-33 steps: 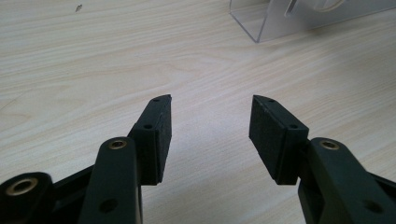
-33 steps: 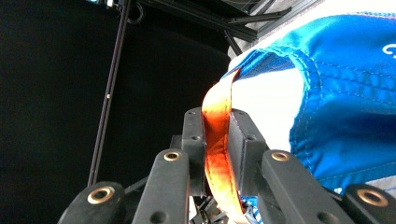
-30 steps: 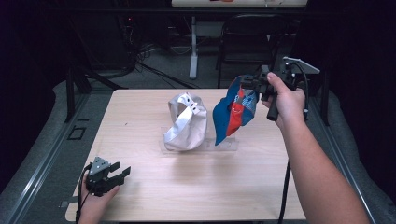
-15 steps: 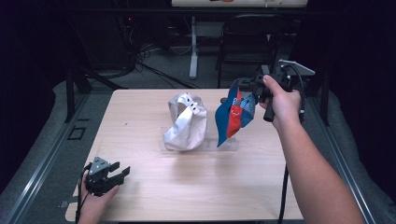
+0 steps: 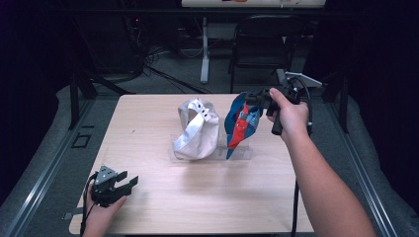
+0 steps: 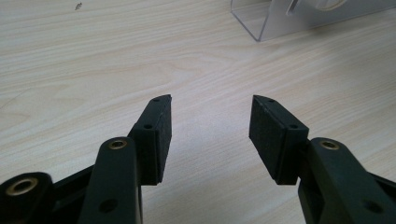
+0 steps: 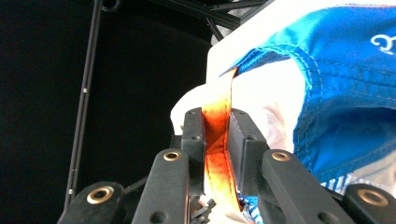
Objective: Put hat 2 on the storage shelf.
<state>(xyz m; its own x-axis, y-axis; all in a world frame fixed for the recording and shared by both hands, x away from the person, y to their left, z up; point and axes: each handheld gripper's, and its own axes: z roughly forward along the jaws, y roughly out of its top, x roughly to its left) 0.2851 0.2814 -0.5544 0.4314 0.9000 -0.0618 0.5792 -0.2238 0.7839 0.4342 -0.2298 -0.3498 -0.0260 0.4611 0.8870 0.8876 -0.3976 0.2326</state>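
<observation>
A blue, red and white cap [image 5: 240,123] hangs over the right side of a clear plastic stand [image 5: 242,154]. My right gripper [image 5: 251,97] is shut on its top edge. In the right gripper view the jaws pinch an orange strap [image 7: 215,126] of the blue cap [image 7: 345,88]. A white cap [image 5: 196,129] sits on the stand's left side. My left gripper [image 5: 129,183] rests open at the table's near left corner. Its pads [image 6: 154,135] have bare wood between them in the left gripper view.
The wooden table [image 5: 163,197] has bare room in front of the stand. A corner of the clear stand [image 6: 261,21] lies ahead of the left jaws. A chair [image 5: 257,44] and cables stand on the floor behind the table.
My right gripper has drifted slightly down and left with the blue cap. The left gripper has not moved.
</observation>
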